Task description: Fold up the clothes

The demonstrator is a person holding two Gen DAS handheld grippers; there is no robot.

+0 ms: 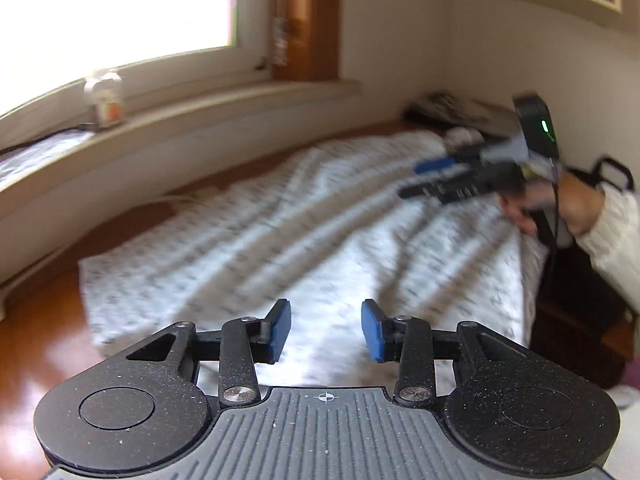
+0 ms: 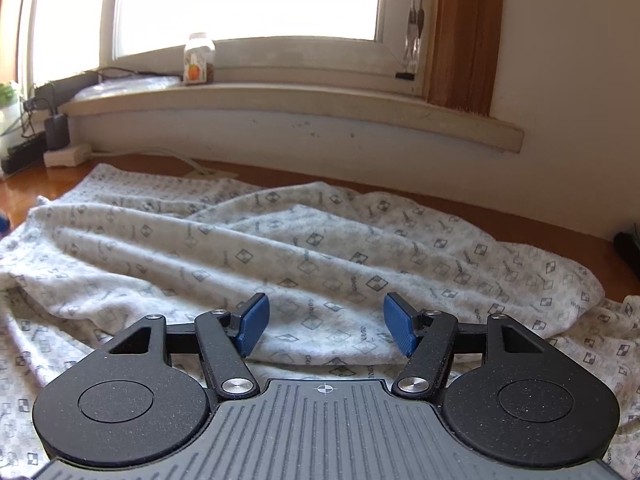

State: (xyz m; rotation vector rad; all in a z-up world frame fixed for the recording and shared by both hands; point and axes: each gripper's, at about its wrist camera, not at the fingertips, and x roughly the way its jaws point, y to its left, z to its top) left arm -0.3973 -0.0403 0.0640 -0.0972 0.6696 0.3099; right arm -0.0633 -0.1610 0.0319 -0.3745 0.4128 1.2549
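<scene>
— Where is the cloth (image 2: 304,248)?
— Spread rumpled across the wooden table (image 2: 500,208), below the windowsill (image 2: 280,100).
— The left gripper (image 1: 326,330)?
— Jaws parted, empty, above the cloth's near edge.
— The right gripper (image 2: 326,330)?
— Released too, nothing between its pads.

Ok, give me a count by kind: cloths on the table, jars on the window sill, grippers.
Cloth: 1
Jar: 1
Grippers: 2, left gripper, right gripper
Total: 4
</scene>
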